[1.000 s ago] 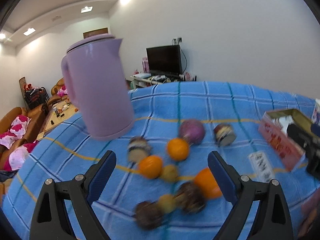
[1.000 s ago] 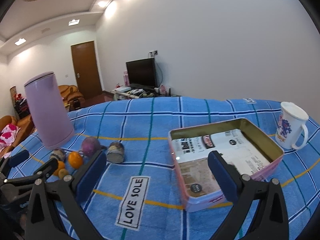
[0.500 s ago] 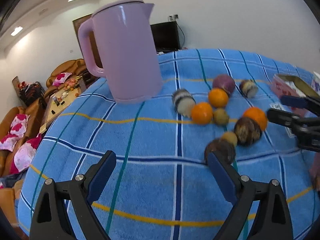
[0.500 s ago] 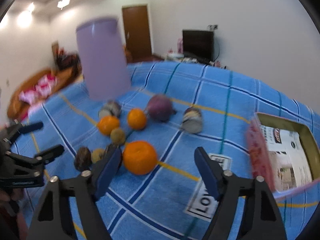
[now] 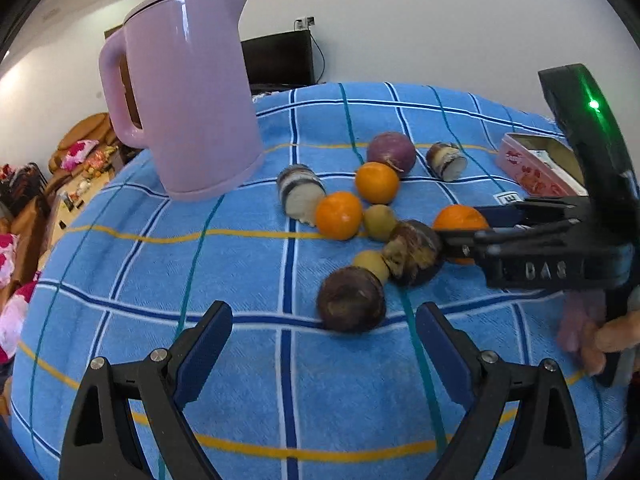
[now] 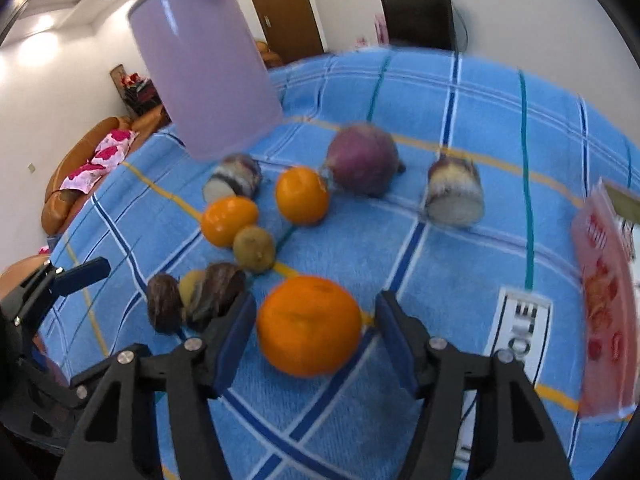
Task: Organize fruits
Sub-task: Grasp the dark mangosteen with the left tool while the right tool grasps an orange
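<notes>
Fruits lie in a cluster on the blue checked cloth (image 5: 240, 264). My right gripper (image 6: 312, 336) is open, its fingers on either side of a large orange (image 6: 309, 326) without closing on it; the same orange (image 5: 460, 220) shows in the left wrist view behind the right gripper (image 5: 472, 228). My left gripper (image 5: 320, 344) is open and empty, just short of a dark brown fruit (image 5: 351, 300). Two more oranges (image 5: 338, 215) (image 5: 377, 182), small yellow-green fruits (image 5: 379, 222), a purple round fruit (image 5: 391, 151) and cut pieces (image 5: 300, 196) lie further back.
A tall lilac kettle (image 5: 188, 92) stands at the back left of the fruits. A pink tin box (image 5: 536, 168) lies open on the right, also at the right wrist view's edge (image 6: 604, 312). A "LOVE SOLE" label (image 6: 524, 320) is sewn on the cloth.
The right gripper has swung left and down from the tin to straddle the large orange. The left gripper has moved closer to the dark fruit.
</notes>
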`<state>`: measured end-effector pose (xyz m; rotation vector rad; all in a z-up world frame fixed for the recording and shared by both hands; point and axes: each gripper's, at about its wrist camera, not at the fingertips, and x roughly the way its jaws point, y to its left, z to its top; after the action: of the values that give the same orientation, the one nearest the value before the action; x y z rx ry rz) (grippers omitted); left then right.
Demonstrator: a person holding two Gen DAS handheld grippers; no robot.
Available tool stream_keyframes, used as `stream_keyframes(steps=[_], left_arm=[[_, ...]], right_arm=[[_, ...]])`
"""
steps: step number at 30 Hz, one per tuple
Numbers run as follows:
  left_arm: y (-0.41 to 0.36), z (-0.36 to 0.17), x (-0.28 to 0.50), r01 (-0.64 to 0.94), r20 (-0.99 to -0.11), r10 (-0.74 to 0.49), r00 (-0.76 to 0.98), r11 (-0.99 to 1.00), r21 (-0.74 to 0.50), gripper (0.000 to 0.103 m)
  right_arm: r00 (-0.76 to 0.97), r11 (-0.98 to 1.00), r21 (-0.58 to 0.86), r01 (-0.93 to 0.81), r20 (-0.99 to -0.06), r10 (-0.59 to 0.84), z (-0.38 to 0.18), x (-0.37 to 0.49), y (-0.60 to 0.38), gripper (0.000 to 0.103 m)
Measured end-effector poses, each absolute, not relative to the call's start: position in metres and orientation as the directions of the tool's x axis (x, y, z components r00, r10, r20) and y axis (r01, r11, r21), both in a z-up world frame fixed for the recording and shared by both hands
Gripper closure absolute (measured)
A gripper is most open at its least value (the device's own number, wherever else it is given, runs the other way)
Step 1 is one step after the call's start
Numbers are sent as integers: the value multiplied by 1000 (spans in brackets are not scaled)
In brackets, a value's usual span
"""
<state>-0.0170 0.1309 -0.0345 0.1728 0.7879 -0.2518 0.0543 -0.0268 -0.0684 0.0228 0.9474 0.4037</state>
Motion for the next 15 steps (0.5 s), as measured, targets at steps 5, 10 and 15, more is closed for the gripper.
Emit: stream_keyframes(steps=[5, 10, 15], left_arm=[[135, -41, -1, 263, -733, -160, 661, 964, 27, 9], [125, -48, 7, 279, -747, -155, 647, 959, 43, 28], [124, -52, 13, 284, -765, -174, 620, 959, 13, 62]], right_arm=[[541, 933, 150, -326, -780, 314, -68, 44, -27, 52], [571, 940, 176, -291, -757, 319, -60, 33, -51, 52], [596, 945, 194, -263, -737, 317, -57, 35, -56, 52]])
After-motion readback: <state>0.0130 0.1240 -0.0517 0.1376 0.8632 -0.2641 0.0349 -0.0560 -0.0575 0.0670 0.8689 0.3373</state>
